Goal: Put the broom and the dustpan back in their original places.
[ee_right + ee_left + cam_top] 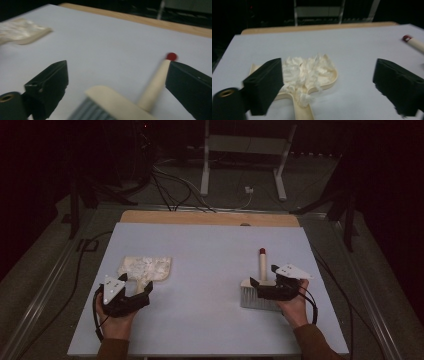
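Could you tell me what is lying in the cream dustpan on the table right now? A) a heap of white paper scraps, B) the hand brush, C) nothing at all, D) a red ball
A: the left gripper view shows the dustpan piled with crumpled white paper scraps, while the hand brush lies apart on the table's right side.

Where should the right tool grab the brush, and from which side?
Probably the brush by its wooden handle, between the red tip and the head. The handle lies flat on the table, pointing away from the person, so bring the right tool down from above, its open jaws either side of the handle.
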